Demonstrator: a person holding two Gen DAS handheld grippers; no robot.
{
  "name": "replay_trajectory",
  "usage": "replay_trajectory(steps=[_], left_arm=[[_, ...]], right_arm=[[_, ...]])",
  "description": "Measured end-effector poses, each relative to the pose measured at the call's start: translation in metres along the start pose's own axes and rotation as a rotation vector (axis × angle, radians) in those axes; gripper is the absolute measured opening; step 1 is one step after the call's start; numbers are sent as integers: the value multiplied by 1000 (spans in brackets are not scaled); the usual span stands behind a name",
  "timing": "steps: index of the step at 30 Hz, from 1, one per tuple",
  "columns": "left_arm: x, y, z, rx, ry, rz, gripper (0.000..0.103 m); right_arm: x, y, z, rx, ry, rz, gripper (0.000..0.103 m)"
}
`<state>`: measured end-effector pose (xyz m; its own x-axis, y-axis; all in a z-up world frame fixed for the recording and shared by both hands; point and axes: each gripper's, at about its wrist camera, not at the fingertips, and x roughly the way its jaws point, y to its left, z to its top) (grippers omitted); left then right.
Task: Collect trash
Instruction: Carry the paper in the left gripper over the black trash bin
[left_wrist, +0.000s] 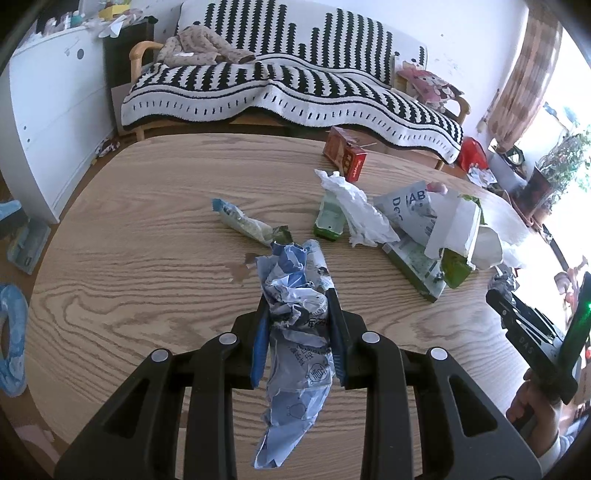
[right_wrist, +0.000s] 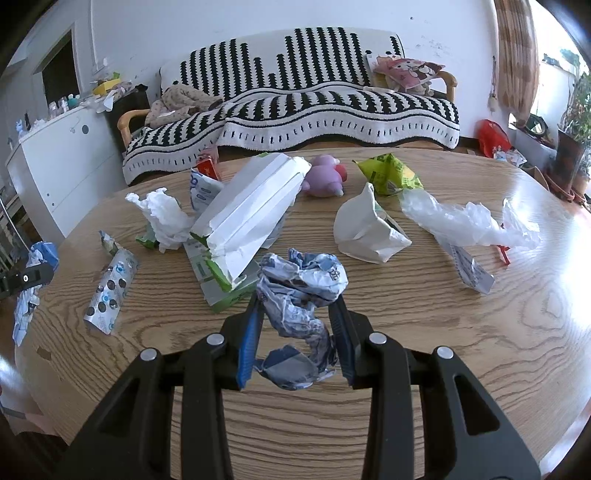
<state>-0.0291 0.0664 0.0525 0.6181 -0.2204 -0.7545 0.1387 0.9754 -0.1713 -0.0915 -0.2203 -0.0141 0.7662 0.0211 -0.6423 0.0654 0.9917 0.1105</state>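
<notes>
My left gripper (left_wrist: 297, 295) is shut on a crumpled blue and white wrapper (left_wrist: 295, 325) and holds it above the wooden table (left_wrist: 147, 236). My right gripper (right_wrist: 297, 301) is shut on a crumpled blue and white paper ball (right_wrist: 301, 291) just above the table (right_wrist: 443, 350). More trash lies ahead: a foil snack wrapper (left_wrist: 243, 221), a white tissue (left_wrist: 354, 206), a torn white and green carton (right_wrist: 247, 218), a silver blister wrapper (right_wrist: 109, 291), a white paper bag (right_wrist: 365, 232), a clear plastic bag (right_wrist: 465, 221) and a green packet (right_wrist: 388, 173).
A red box (left_wrist: 345, 153) and a purple toy (right_wrist: 325, 179) sit near the table's far edge. A sofa with a black and white blanket (right_wrist: 314, 107) stands behind. A white cabinet (left_wrist: 55, 122) is at left. A small spill (left_wrist: 240, 269) marks the table.
</notes>
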Motion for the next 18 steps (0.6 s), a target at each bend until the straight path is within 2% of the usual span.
replay_trajectory(steps=[10, 15, 18], left_arm=[[-2, -2, 3, 11, 0, -13, 28], [-16, -10, 8, 15, -29, -43, 28], [-32, -33, 11, 38, -59, -91, 28]], right_arm=[[-3, -3, 11, 39, -4, 22, 36], [-32, -13, 25, 60, -53, 39, 36], [-63, -30, 32, 78, -101, 30, 36]])
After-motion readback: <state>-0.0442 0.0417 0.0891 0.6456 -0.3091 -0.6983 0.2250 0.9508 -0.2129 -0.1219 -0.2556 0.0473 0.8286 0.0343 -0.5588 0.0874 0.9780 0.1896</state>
